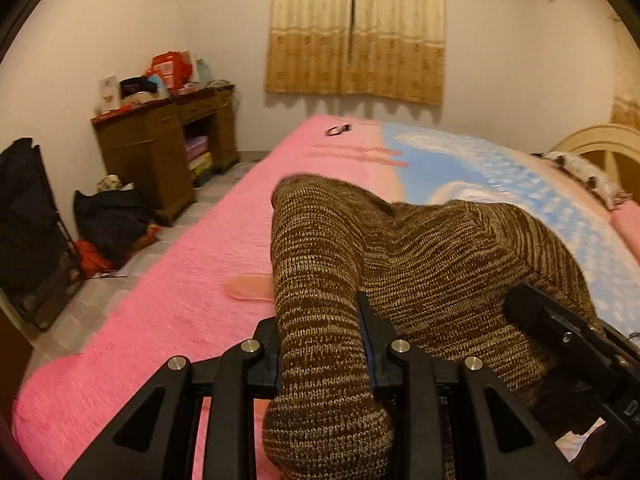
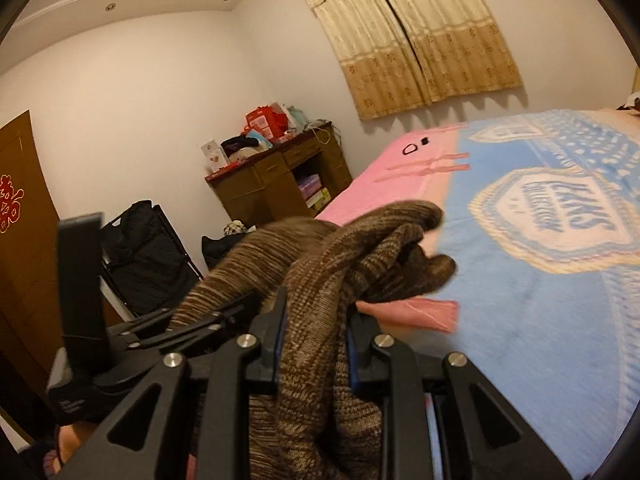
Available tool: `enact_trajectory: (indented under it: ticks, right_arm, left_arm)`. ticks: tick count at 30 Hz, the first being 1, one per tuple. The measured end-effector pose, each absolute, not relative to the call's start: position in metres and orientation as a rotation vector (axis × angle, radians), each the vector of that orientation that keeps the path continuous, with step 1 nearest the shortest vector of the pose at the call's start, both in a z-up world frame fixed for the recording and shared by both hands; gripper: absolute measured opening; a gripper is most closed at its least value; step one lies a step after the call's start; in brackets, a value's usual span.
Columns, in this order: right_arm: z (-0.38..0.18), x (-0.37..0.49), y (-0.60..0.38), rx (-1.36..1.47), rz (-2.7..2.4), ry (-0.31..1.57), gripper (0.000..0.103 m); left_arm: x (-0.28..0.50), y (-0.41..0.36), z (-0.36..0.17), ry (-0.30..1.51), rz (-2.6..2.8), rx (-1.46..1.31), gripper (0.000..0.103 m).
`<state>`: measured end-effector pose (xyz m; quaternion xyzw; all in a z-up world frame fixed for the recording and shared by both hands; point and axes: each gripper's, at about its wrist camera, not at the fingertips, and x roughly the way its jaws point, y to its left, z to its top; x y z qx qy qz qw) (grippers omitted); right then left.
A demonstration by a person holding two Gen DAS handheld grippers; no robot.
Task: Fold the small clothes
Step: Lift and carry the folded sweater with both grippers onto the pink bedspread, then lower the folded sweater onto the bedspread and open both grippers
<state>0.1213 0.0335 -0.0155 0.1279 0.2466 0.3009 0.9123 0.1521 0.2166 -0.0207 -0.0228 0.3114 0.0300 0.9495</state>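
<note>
- Left gripper [image 1: 320, 320] is clamped on a thick fold of the brown knit garment [image 1: 420, 248], the black fingers pressed against both sides of the wool
- From the left wrist view the knit bulges out behind the jaws in a fat roll and runs forward and rightward in a striped hump above the bed [image 1: 160, 280]
- Right gripper [image 2: 316, 320] has its own bite on the same brown knit garment [image 2: 360, 248], jaws narrow, cloth bunched tightly between the blue-edged pads
- In the right wrist view the garment is lifted, a loose sleeve-like end drooping forward over the bedspread, its tip blurred
- The other tool shows in each camera: the right one at the far right edge of the left view, the left one at the lower left of the right view, the two near each other with the knit slung between them
- The bed cover is pink on the near side and blue with a white crest on the far side
- A small black ring-shaped item [image 1: 338, 130] lies on the pink part near the far edge, well apart from the garment
- A brown wooden desk [image 1: 160, 152] piled with bags and boxes stands against the wall, beige curtains [image 1: 356, 32] hang behind the bed
- A dark chair [image 2: 148, 256] draped in black clothing sits near the desk, beside a brown door [image 2: 20, 216] with a red decoration
</note>
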Motion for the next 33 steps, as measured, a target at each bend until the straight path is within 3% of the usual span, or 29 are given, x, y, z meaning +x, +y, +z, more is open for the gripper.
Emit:
enact_trajectory:
  ticks: [5,12,17,19,22,25,33]
  right_arm:
    - [-0.082,0.176,0.064,0.286,0.588,0.734,0.026]
    - [-0.101,0.174,0.077,0.187,0.518,0.793,0.03]
    - [-0.099,0.174,0.07,0.176,0.498,0.831,0.048]
    - [-0.094,0.164,0.065,0.17,0.485,0.815,0.052]
    - [-0.087,0.138,0.056,0.158,0.47,0.781,0.053]
    - [-0.088,0.121,0.057,0.087,0.425,0.776,0.053]
    - [-0.105,0.122,0.059,0.053,0.4,0.836,0.051]
  left_arm:
    - [0.183,0.249,-0.078,0.812,0.084,-0.12,0.029]
    - [0.173,0.254,-0.098,0.771,0.092,-0.162,0.042]
    - [0.161,0.261,-0.093,0.801,0.098,-0.206,0.058]
    - [0.151,0.262,-0.089,0.809,0.102,-0.201,0.059]
    - [0.127,0.26,-0.08,0.799,0.118,-0.189,0.06]
    - [0.107,0.255,-0.078,0.784,0.146,-0.157,0.068]
    - [0.095,0.264,-0.104,0.824,0.145,-0.208,0.071]
